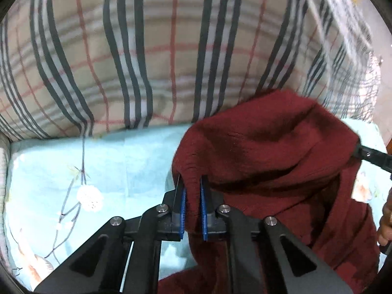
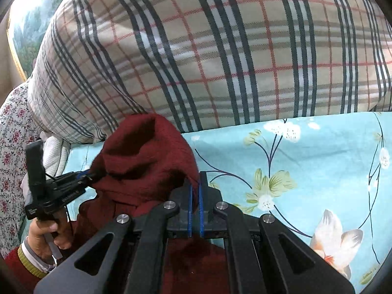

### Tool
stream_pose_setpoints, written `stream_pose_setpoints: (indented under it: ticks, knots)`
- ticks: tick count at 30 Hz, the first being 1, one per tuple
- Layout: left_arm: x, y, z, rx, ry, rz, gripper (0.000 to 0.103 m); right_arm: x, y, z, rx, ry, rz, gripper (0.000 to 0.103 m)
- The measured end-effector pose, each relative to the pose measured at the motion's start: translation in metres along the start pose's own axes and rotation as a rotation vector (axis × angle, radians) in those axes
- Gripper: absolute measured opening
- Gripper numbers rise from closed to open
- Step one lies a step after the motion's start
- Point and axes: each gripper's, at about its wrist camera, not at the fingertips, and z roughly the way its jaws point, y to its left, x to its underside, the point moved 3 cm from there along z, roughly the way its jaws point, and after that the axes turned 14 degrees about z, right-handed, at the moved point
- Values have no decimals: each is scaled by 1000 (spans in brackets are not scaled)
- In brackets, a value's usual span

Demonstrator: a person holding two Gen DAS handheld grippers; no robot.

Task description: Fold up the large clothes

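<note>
A dark red knitted garment (image 1: pixel 269 152) is lifted off the bed, bunched and draped between both grippers. My left gripper (image 1: pixel 192 183) is shut on a fold at the garment's left edge, its blue pads pressing the cloth. In the right wrist view the red garment (image 2: pixel 144 152) hangs left of centre, and my right gripper (image 2: pixel 195 188) is shut on its right edge. The left gripper (image 2: pixel 85 175) shows there at the far left, clamped on the cloth, held by a hand (image 2: pixel 46 237). The right gripper's black tip (image 1: pixel 367 155) reaches into the left wrist view's right side.
A light blue floral bedsheet (image 2: pixel 306 161) covers the bed under the garment. A big plaid pillow or quilt (image 2: pixel 220 49) rises right behind it. A small-flowered cloth (image 2: pixel 12 147) and a white textured fabric (image 2: pixel 55 154) lie at the left edge.
</note>
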Motion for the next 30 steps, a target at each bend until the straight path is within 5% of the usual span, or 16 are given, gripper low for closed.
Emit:
stream_pose_setpoints:
  ticks: [3,5,7,9,13,14,15,16,17,20,25,30]
  knots:
    - [-6,-1,-7,23,-5,-6,11,-2,2,-6,-2,-3,2,4]
    - [-6,3,-7,40,11,-22,23,-3,5,-6,1,-4,-6,4]
    - [-3,9,-9,33,23,-32,69,-3,5,-5,3,1,-9,4]
    - [-4,13,-7,-12,19,-34,83,-4,5,0,2,11,-12,4]
    - [-14,10,24,-8,75,-17,84,-2,1,6,2,23,-5,4]
    - [-15,8,36,-17,103,5,83,-2,0,8,2,27,1,4]
    - [-19,-2,43,-25,122,27,69,-1,-2,10,3,30,8,4]
    - [-24,-8,52,-7,130,42,23,-1,-3,10,4,31,14,4]
    - [-24,-10,58,25,139,43,10,-1,-5,10,5,31,20,4]
    - [-26,-5,42,43,60,1,8,-1,-7,0,2,9,25,4]
    - [-19,-7,-40,105,-89,-50,7,8,2,-45,-65,-32,15,4]
    - [28,-28,-118,224,-167,-75,7,50,7,-113,-151,-39,-36,4]
